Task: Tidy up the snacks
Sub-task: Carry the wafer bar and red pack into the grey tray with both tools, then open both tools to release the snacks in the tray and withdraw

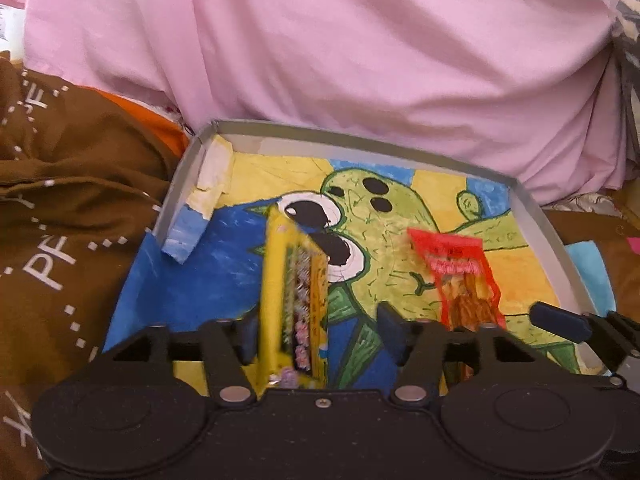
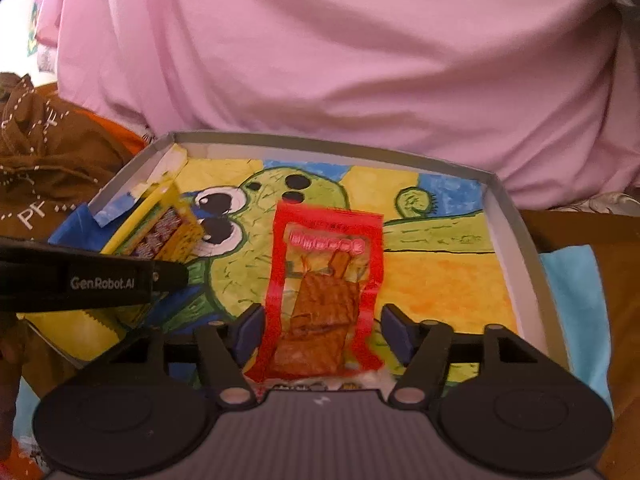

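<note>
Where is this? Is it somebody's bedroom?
Probably a bedroom or living room at home. Pink bedding is bunched up behind a shallow box lined with a child-style cartoon painting, and a brown printed garment lies crumpled beside it.

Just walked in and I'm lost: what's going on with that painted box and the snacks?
A person is sorting snacks with two handheld tongs over a shallow grey box lined with a cartoon painting. The left tongs stand open around a yellow snack packet, which touches the left pad only. The right tongs stand open around a red snack packet, with gaps on both sides. Both packets look just released into the box. Pink fabric lies behind.
</note>
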Demonstrator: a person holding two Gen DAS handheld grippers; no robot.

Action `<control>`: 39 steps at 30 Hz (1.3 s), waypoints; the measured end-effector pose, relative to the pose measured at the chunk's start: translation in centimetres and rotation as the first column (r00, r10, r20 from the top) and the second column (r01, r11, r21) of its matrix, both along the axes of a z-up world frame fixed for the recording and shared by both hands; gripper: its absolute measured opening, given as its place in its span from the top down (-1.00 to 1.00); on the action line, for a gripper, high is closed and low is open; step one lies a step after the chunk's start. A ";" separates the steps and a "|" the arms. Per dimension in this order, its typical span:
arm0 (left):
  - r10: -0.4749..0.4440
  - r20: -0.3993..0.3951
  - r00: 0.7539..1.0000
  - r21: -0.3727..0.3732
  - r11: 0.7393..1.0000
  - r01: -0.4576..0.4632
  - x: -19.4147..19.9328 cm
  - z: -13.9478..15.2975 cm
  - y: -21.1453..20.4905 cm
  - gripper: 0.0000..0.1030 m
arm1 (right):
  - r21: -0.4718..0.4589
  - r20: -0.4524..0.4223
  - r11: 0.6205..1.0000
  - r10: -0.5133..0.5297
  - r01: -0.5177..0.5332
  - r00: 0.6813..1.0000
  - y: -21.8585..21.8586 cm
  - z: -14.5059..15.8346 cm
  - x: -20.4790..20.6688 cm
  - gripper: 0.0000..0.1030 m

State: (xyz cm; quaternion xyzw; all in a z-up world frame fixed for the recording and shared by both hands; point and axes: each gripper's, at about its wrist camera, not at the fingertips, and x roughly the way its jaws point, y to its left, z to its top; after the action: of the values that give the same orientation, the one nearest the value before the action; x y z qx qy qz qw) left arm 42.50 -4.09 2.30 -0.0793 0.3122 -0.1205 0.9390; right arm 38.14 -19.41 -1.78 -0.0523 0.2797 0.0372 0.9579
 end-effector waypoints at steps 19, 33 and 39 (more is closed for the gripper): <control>0.077 0.213 0.974 0.010 0.997 -0.081 -12.4 5.2 3.1 -0.99 | 0.083 0.233 0.995 -0.072 0.054 0.970 -2.4 5.1 -10.9 -1.00; 0.089 0.209 0.974 0.051 0.994 -0.102 -24.0 4.2 4.7 -0.99 | 0.064 0.317 0.995 -0.088 0.072 0.944 -2.1 7.3 -22.6 -1.00; 0.094 0.207 0.974 0.069 0.991 -0.111 -28.1 2.9 5.3 -0.99 | 0.071 0.299 0.994 -0.100 0.083 0.949 -1.9 6.8 -27.0 -1.00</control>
State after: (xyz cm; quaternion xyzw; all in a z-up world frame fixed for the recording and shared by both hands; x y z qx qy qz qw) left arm 14.45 1.23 5.23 -0.0450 0.2144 -0.0668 0.9734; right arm 11.11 -21.29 5.01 -0.0169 0.1310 -0.0078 0.9912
